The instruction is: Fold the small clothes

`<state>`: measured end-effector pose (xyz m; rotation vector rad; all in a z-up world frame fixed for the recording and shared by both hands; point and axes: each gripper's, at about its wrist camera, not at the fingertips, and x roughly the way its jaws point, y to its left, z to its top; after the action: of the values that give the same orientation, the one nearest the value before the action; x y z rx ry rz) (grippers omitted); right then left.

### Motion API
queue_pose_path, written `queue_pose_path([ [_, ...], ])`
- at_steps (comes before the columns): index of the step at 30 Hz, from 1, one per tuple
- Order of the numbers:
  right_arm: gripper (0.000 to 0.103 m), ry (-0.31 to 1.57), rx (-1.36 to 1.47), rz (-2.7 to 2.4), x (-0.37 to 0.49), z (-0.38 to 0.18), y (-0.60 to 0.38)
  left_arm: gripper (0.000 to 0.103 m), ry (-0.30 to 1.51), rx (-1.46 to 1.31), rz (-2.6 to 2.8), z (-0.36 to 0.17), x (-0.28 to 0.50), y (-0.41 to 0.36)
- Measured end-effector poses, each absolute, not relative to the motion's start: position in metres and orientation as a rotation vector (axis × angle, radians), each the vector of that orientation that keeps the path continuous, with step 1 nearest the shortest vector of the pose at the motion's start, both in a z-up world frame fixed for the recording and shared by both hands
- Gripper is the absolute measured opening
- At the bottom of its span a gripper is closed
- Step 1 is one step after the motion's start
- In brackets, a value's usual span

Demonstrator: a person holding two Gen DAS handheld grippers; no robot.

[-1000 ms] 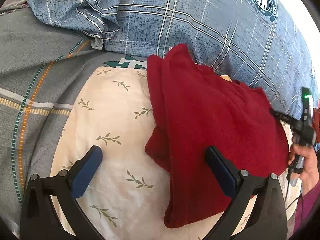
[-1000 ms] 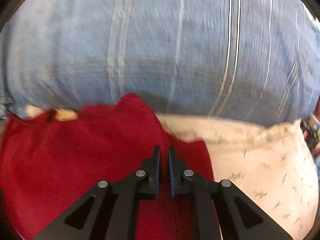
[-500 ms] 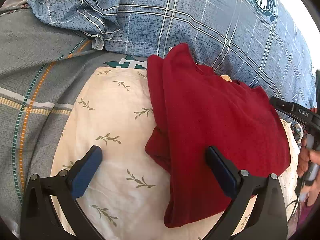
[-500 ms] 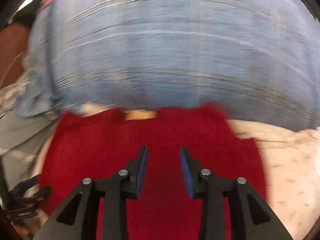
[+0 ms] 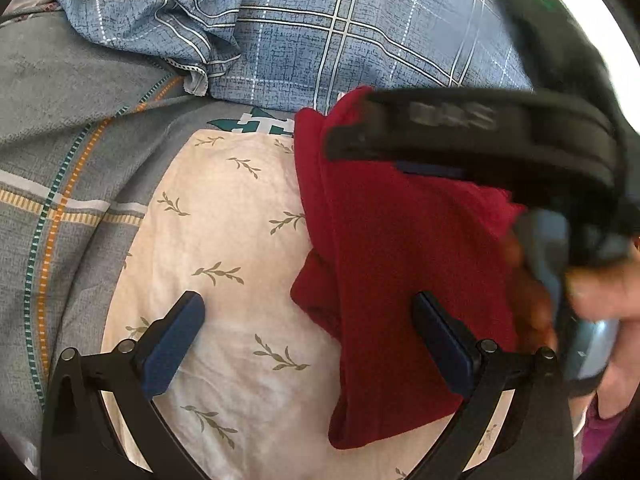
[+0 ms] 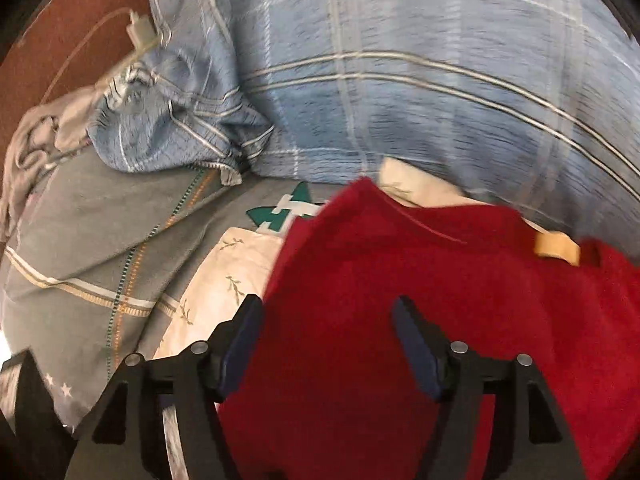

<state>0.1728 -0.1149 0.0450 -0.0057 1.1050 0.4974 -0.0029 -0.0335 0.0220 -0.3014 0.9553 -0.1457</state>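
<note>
The red garment (image 5: 404, 264) lies folded on a cream pillow (image 5: 224, 264) printed with small leaf sprigs, covering the pillow's right part; its left edge runs as a long fold from the far end toward the near end. The pillow rests on a grey bedsheet (image 5: 72, 128) with striped bands, and a blue plaid pillow (image 5: 360, 28) lies just behind both, its loose corner crumpled at the far left.

The left tool (image 5: 308, 328) hangs low over the pillow with its fingers spread wide and nothing between them: one blue pad sits over bare cream cloth, the other over the garment.

The right tool (image 6: 328, 336) is above the garment, its fingers parted about halfway and holding nothing; whether they touch the cloth cannot be told. From the left wrist view it crosses the far end of the garment as a blurred black bar, with the right hand (image 5: 600, 292) gripping its handle at the right edge. In the right wrist view a tan label (image 6: 556, 246) shows at the garment's neckline, and a white plug (image 6: 140, 32) with its cord lies on the far left.
</note>
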Motion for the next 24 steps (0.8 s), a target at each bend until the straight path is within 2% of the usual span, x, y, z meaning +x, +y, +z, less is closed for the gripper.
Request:
queue_pose_path([
  [2,0.078,1.143,-0.039,0.51,0.18,0.04,-0.103,0.103,0.96,-0.329,-0.154,0.023,-0.003,-0.03],
  [5,0.084,1.169,-0.134,0.514,0.184,0.034,-0.095,0.103,0.963,-0.38,-0.17,0.023,-0.003,-0.023],
  [10,0.086,1.155,-0.251,0.457,0.19,0.019,-0.079,0.103,0.954,-0.419,-0.172,0.023,-0.002,-0.02],
  [12,0.08,1.11,-0.305,0.438,0.184,0.016,-0.076,0.103,0.947,-0.416,-0.17,0.023,-0.002,-0.021],
  [14,0.058,1.073,-0.304,0.416,0.18,0.017,-0.082,0.103,0.935,-0.425,-0.17,0.023,-0.001,-0.022],
  [15,0.052,1.066,-0.3,0.425,0.179,0.019,-0.087,0.103,0.923,-0.438,-0.175,0.024,-0.001,-0.022],
  [17,0.03,1.062,-0.257,0.455,0.178,0.029,-0.1,0.103,0.9,-0.467,-0.201,0.024,0.002,-0.022],
  [19,0.019,1.054,-0.204,0.491,0.176,0.04,-0.114,0.103,0.882,-0.477,-0.225,0.025,0.007,-0.024],
  [23,0.016,1.027,-0.146,0.514,0.171,0.058,-0.136,0.102,0.852,-0.475,-0.262,0.026,0.014,-0.028],
  [24,0.016,1.028,-0.133,0.515,0.172,0.061,-0.141,0.099,0.836,-0.484,-0.282,0.028,0.014,-0.028],
])
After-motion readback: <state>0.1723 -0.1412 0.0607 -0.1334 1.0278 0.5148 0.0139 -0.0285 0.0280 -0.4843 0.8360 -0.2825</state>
